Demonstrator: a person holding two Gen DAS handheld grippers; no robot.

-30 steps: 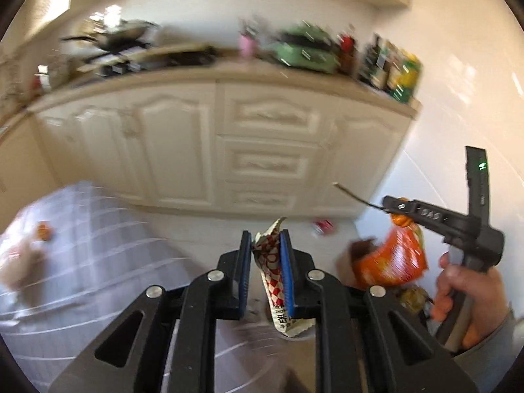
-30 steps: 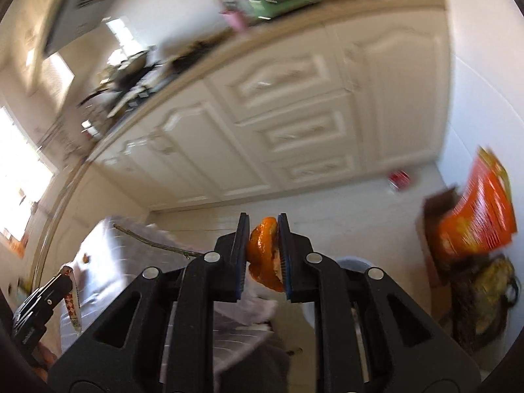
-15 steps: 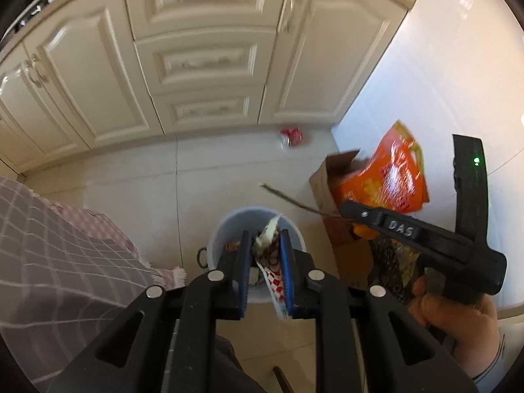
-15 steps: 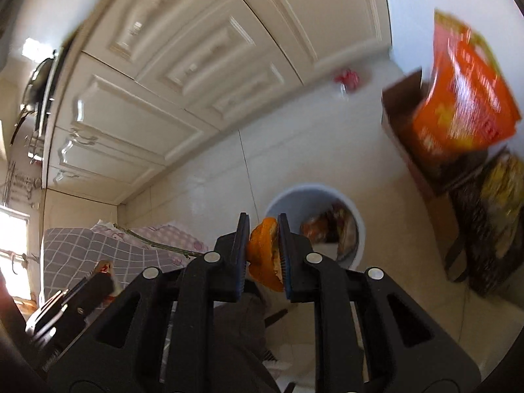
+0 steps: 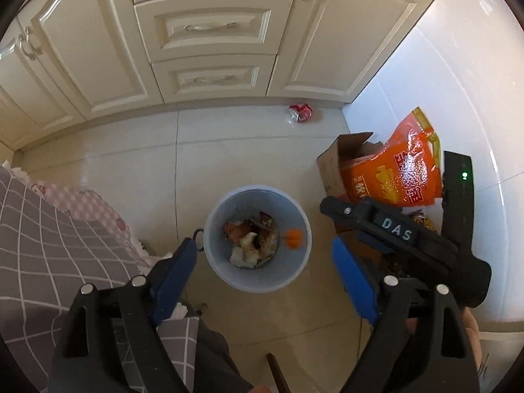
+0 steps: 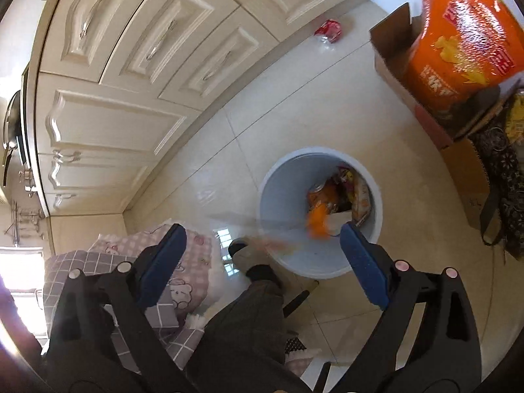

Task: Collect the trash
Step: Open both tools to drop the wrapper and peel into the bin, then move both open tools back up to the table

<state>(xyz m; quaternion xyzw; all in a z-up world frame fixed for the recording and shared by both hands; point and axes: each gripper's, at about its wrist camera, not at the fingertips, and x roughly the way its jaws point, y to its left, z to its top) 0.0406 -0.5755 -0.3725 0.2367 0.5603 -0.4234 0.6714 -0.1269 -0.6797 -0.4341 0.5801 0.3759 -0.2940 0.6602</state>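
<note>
A pale blue bin [image 5: 229, 275] stands on the tiled floor, with wrappers [image 5: 252, 239] lying at its bottom. My left gripper [image 5: 265, 278] is open and empty above the bin. My right gripper [image 6: 262, 262] is open and empty above it too, and shows at the right of the left wrist view [image 5: 386, 226]. An orange peel [image 5: 293, 237] with a thin twig is in mid-air inside the bin, blurred in the right wrist view [image 6: 319, 219]. A crushed red can [image 5: 300, 112] lies on the floor by the cabinets.
Cream cabinets [image 5: 209, 29] line the far side. A cardboard box [image 5: 337, 163] with an orange bag [image 5: 402, 170] stands against the white wall at right. A checked cloth [image 5: 49, 245] is at left. My leg and foot [image 6: 252, 262] are beside the bin.
Both grippers have opened over the bin. The left one let go of the red-and-white wrapper, which now lies in the bin. The right one let go of the orange peel, which is falling.
</note>
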